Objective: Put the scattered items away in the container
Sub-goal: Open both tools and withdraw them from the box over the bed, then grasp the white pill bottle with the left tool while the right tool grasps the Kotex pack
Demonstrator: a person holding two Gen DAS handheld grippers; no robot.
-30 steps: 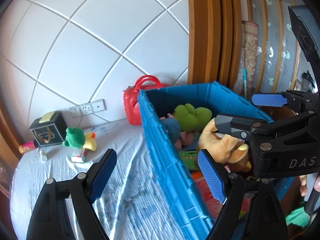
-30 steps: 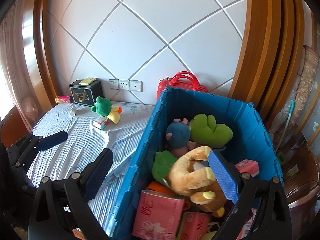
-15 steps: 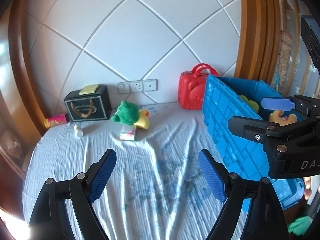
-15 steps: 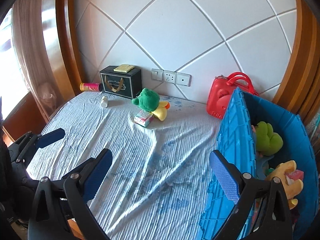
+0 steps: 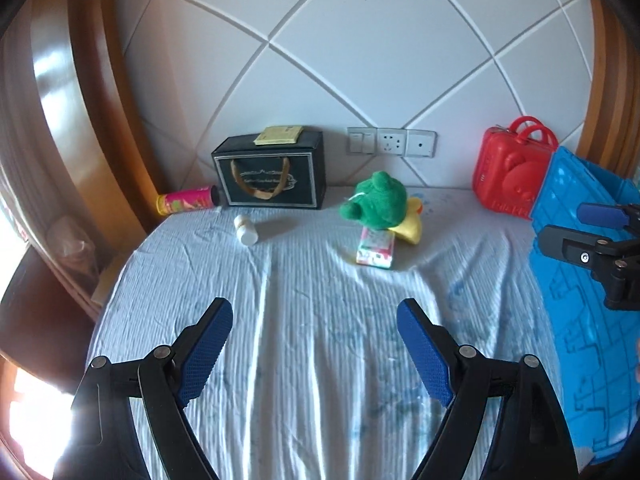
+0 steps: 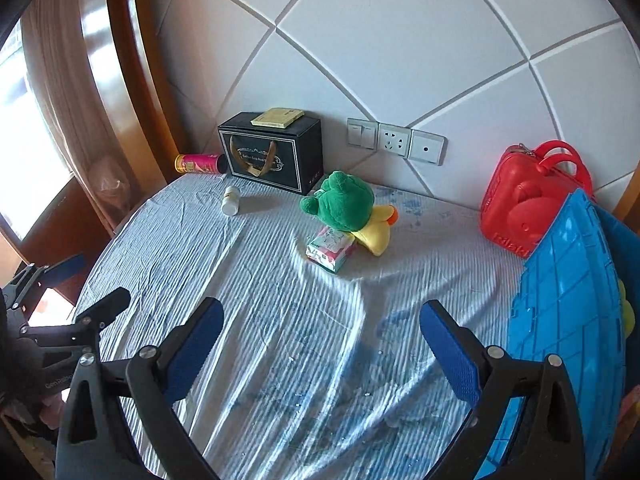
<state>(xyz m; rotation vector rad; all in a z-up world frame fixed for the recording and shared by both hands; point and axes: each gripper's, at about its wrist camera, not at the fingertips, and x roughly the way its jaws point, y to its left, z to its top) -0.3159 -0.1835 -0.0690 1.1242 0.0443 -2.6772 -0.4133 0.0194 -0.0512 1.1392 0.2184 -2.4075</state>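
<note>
Plush green frog [image 5: 376,200] with yellow underside at frame centre, lying on pink tissue pack [image 5: 375,247], blue crate [image 5: 580,300] at right edge, left gripper [image 5: 316,350] and right gripper [image 6: 322,350] fingers spread, empty.

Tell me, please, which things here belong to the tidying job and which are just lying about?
Job: blue container; green plush toy; tissue pack; white bottle; pink can.

Probably just about: black gift box; red case; wall sockets.
</note>
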